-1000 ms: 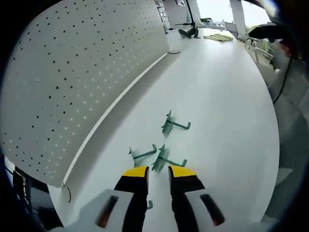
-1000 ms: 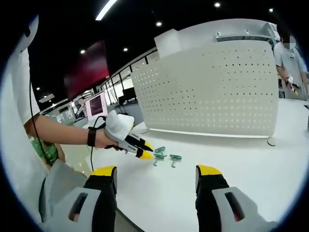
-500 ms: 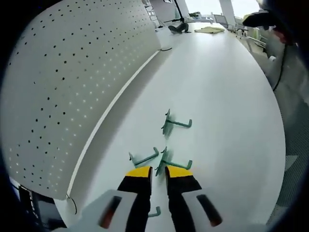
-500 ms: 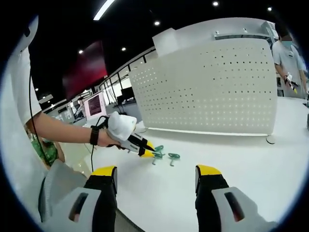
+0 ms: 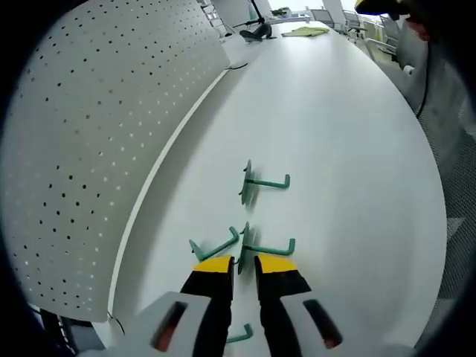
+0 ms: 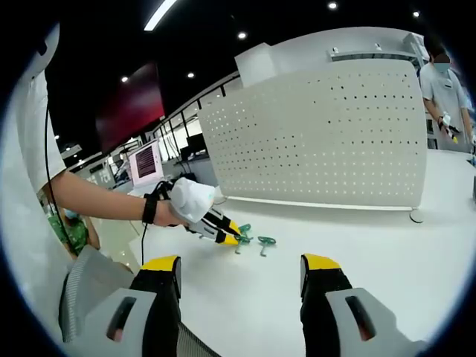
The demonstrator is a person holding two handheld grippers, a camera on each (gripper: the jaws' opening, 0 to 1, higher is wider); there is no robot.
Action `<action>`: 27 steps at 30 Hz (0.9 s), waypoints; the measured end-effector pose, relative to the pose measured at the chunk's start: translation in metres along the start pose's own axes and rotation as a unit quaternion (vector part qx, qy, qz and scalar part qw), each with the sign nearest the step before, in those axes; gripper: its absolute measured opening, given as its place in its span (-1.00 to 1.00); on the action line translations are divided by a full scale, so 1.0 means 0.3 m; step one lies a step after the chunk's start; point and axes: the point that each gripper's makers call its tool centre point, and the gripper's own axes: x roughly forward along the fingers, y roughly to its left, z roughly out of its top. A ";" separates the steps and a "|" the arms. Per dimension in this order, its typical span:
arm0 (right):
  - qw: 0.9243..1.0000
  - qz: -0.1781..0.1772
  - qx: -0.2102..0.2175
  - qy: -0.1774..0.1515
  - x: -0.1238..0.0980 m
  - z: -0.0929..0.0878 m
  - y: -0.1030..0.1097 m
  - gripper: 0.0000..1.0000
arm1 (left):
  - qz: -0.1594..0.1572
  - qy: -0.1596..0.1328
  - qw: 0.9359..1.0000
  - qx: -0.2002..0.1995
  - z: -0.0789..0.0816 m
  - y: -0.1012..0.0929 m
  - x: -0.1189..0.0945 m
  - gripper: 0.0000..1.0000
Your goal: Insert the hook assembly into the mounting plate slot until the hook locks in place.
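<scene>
Hooks: three green ones lying flat on the white table (image 5: 349, 119), well in front of the pegboard (image 5: 89, 134). Nearest hook (image 5: 264, 247) right at the tips of the left gripper (image 5: 243, 265), its flat end plate between the two yellow fingertips (image 5: 214, 265) and its arm running off to the right. Jaws drawn narrow around that plate, probably pinching it, though actual contact too small to confirm. Second hook (image 5: 218, 246) just left of the first, angled, beside the left fingertip and outside the jaws. Third hook (image 5: 262, 183) farther ahead, apart from the other two. A further green piece (image 5: 239, 335) partly hidden low between the jaw bodies. From the right gripper view: left gripper (image 6: 236, 239) reaching in from the left, tilted down to the table, held by a hand (image 6: 175, 212) with a dark wrist strap, bare forearm stretched out behind it; hooks (image 6: 256, 242) clustered at its tip. Right gripper (image 6: 240, 264) hanging back near the table edge, jaws spread wide with nothing between them, well apart from the hooks. Pegboard (image 6: 327, 134) standing upright across the table behind the hooks, nothing between it and them. A person (image 6: 444, 82) at the far right edge, beside the pegboard's end.
</scene>
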 end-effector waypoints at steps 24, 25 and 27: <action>1.000 0.013 0.001 -0.002 0.001 -0.004 0.017 0.26 | -0.003 -0.017 0.999 -0.031 0.027 -0.037 -0.026 -0.93; 1.000 0.014 0.000 -0.002 0.001 -0.004 0.018 0.26 | -0.001 -0.019 0.999 -0.033 0.030 -0.039 -0.031 -0.93; 1.000 0.014 0.001 -0.002 0.001 -0.004 0.020 0.26 | -0.001 -0.022 0.999 -0.041 0.034 -0.042 -0.039 -0.93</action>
